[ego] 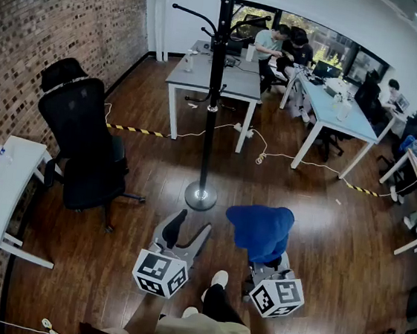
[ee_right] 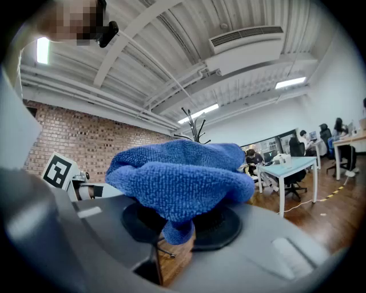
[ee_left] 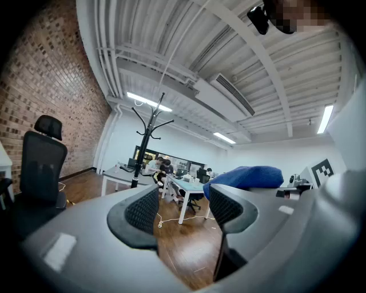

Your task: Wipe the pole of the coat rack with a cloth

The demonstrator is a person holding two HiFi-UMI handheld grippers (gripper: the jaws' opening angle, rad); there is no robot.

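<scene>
While the blue cloth [ego: 261,232] is clamped in the right gripper [ee_right: 182,222], the left gripper [ego: 187,233] is held empty with jaws apart; the coat rack pole [ego: 215,88] is seen ahead, seemingly untouched.

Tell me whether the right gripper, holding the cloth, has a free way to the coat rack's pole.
Probably yes. The right gripper, shut on the blue cloth, faces the pole across open floor; the office chair stands off to the left.
</scene>
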